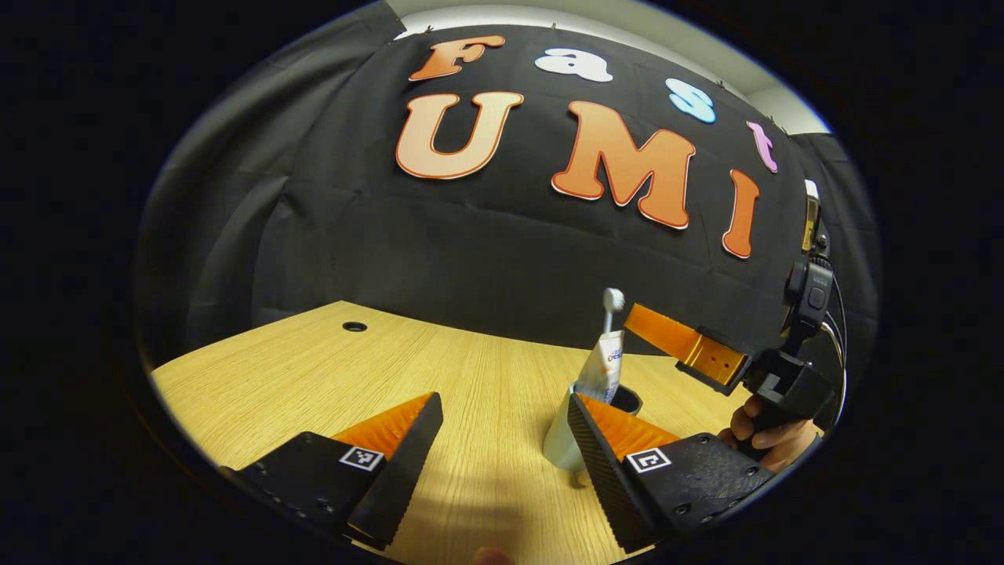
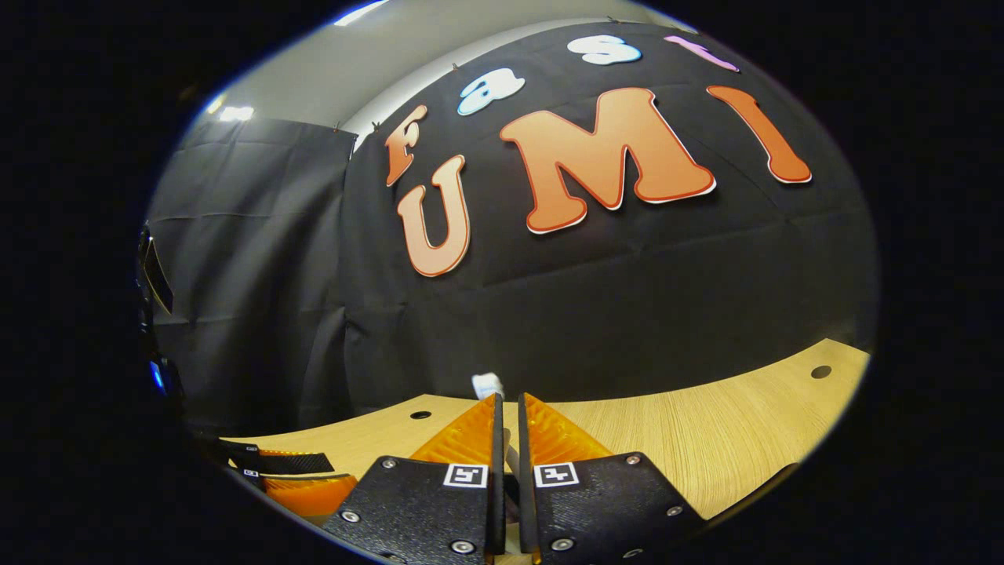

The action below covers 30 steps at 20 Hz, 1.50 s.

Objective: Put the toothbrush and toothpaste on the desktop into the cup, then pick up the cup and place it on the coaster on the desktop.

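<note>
Cup (image 1: 563,447): pale, upright on the desk (image 1: 314,369), partly hidden behind the left gripper's (image 1: 502,439) right-hand finger. Likely light and rigid, with a smooth wall that may slip; top-heavy once loaded, so best taken low on the wall, across its width, and lifted level.

Toothpaste (image 1: 605,366): tube standing in the cup, leaning on the rim. Soft body, easily squashed; already placed and needing no further hold.

Toothbrush (image 1: 611,308): thin, stiff, very light. Head uppermost, handle running down toward the cup beside the toothpaste; whether its foot has reached the bottom cannot be told. In the right gripper view its head (image 2: 488,385) stands just above the fingertips and the handle runs down through the narrow gap between the fingers.

Right gripper (image 2: 508,404): fingers nearly pressed together, pinching the toothbrush handle. In the left gripper view it reaches in from the right, above the cup, a hand (image 1: 765,439) on its grip.

Left gripper: fingers spread wide, holding nothing, low over the desk. The cup sits just off its right-hand finger, outside the gap and toward the right.

Coaster: position cannot be told.

Judgement: toothbrush about to be released; cup lift not yet begun.
</note>
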Each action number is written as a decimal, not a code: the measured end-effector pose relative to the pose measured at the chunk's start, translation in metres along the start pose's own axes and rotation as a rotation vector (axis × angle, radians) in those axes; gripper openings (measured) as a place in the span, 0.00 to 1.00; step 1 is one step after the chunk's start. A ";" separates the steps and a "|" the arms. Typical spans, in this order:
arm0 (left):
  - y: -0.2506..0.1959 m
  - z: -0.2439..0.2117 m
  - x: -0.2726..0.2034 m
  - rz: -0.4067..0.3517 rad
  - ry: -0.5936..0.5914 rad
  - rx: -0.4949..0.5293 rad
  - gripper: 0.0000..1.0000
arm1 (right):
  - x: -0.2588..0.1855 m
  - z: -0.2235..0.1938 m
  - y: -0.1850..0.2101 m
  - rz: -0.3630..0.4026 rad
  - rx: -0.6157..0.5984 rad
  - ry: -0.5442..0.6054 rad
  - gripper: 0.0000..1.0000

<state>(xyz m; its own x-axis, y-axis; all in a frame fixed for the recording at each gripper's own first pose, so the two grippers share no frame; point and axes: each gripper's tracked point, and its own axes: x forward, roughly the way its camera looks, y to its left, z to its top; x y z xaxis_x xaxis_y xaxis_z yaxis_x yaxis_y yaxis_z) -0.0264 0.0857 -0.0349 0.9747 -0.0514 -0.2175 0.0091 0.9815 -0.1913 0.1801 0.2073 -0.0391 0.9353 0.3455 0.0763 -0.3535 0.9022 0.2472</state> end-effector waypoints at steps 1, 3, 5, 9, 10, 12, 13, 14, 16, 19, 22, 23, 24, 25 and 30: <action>-0.007 0.003 -0.004 -0.008 -0.005 0.005 0.96 | -0.004 0.004 -0.002 -0.001 0.002 -0.003 0.07; -0.020 0.010 -0.009 -0.024 -0.008 0.021 0.96 | -0.013 0.013 -0.005 -0.001 -0.001 -0.009 0.08; -0.031 0.013 -0.008 -0.038 0.001 0.038 0.96 | -0.023 0.019 -0.009 -0.001 -0.021 0.004 0.17; -0.053 0.014 -0.002 -0.066 0.045 0.081 0.96 | -0.049 0.039 -0.015 -0.003 -0.095 -0.021 0.34; -0.059 0.015 0.001 -0.072 0.061 0.095 0.95 | -0.054 0.044 -0.017 -0.005 -0.107 -0.028 0.44; -0.068 0.013 0.005 -0.083 0.096 0.117 0.96 | -0.067 0.054 -0.022 -0.010 -0.116 -0.035 0.57; -0.070 0.013 0.006 -0.081 0.115 0.124 0.96 | -0.073 0.058 -0.025 -0.016 -0.117 -0.037 0.65; -0.073 0.012 0.010 -0.085 0.133 0.130 0.95 | -0.079 0.060 -0.028 -0.022 -0.122 -0.034 0.65; -0.081 0.010 0.014 -0.095 0.178 0.145 0.95 | -0.091 0.064 -0.033 -0.030 -0.140 -0.026 0.80; -0.088 0.006 0.026 -0.098 0.244 0.176 0.96 | -0.108 0.074 -0.041 -0.043 -0.172 -0.035 0.87; -0.095 0.001 0.033 -0.113 0.320 0.194 0.96 | -0.124 0.078 -0.045 -0.045 -0.185 -0.038 0.88; -0.093 -0.006 0.035 -0.102 0.363 0.200 0.96 | -0.128 0.079 -0.047 -0.047 -0.190 -0.034 0.88; -0.088 -0.010 0.038 -0.077 0.388 0.202 0.96 | -0.134 0.079 -0.050 -0.051 -0.185 -0.028 0.88; -0.088 -0.015 0.042 -0.065 0.410 0.199 0.96 | -0.138 0.080 -0.049 -0.045 -0.172 -0.027 0.94; -0.099 -0.029 0.051 -0.091 0.519 0.192 0.96 | -0.163 0.091 -0.052 -0.033 -0.201 -0.039 0.89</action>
<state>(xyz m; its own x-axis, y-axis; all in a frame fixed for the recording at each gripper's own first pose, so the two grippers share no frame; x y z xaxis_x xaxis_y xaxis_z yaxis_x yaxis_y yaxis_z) 0.0162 -0.0200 -0.0552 0.7305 -0.1741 -0.6603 0.1760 0.9823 -0.0644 0.0475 0.0802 0.0233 0.9450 0.3082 0.1098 -0.3152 0.9475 0.0531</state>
